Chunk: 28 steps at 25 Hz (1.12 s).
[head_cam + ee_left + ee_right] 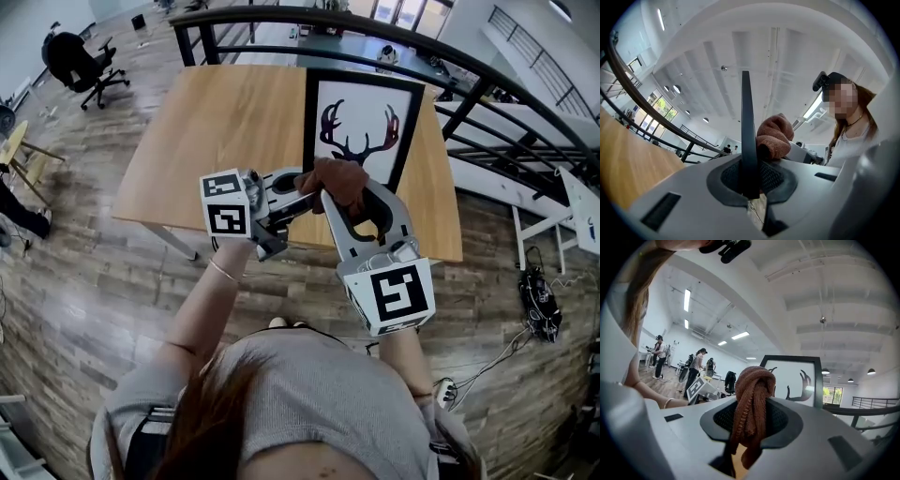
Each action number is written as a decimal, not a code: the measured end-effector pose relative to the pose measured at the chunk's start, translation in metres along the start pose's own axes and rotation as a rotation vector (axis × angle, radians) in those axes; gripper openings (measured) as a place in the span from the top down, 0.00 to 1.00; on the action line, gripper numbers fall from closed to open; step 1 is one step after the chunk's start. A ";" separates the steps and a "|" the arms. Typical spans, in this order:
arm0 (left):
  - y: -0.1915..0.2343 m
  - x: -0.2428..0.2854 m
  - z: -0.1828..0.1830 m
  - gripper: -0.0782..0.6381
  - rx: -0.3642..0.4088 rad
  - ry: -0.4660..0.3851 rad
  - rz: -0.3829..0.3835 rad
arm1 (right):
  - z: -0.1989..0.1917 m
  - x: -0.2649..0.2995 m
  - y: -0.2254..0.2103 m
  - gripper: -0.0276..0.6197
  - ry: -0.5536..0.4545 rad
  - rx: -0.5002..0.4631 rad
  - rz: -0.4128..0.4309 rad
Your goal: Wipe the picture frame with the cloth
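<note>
— When we look down from the head, where is our picture frame [361, 117]?
— It is in the upper middle, over the brown table [216, 122]. It has a black rim and a deer's horns on white.
— What does our left claw [298, 199] do?
— We see it at the middle left. Its jaws are nearly together. They pinch the thin black edge of the picture frame, which sticks straight up between them.
— And our right claw [352, 202]?
— It is just right of the other one, in the middle. Its jaws are closed tight on the brown cloth [339, 180]. The cloth is bunched up, and a bit hangs down between the jaws.
— Does the cloth touch the picture frame?
— It is right by the bottom edge. We cannot tell if it touches.
</note>
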<state>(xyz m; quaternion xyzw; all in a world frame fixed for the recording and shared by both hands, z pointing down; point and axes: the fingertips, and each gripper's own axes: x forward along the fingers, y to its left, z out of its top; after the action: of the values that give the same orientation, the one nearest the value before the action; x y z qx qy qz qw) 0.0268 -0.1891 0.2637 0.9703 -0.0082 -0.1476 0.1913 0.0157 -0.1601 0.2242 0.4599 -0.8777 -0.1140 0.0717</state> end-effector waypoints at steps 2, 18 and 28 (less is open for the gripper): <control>0.004 -0.001 0.000 0.84 -0.001 -0.002 0.003 | -0.008 -0.001 0.001 0.75 0.014 0.015 0.015; 0.008 -0.004 0.003 0.84 0.012 -0.038 0.054 | -0.052 -0.016 0.024 0.75 0.161 0.089 0.108; 0.003 -0.002 0.005 0.84 0.010 -0.066 0.055 | -0.049 -0.042 0.027 0.75 0.142 0.203 0.241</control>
<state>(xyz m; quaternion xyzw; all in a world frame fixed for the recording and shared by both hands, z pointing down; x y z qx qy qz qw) 0.0236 -0.1939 0.2611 0.9653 -0.0420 -0.1741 0.1901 0.0290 -0.1171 0.2780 0.3629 -0.9263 0.0174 0.0998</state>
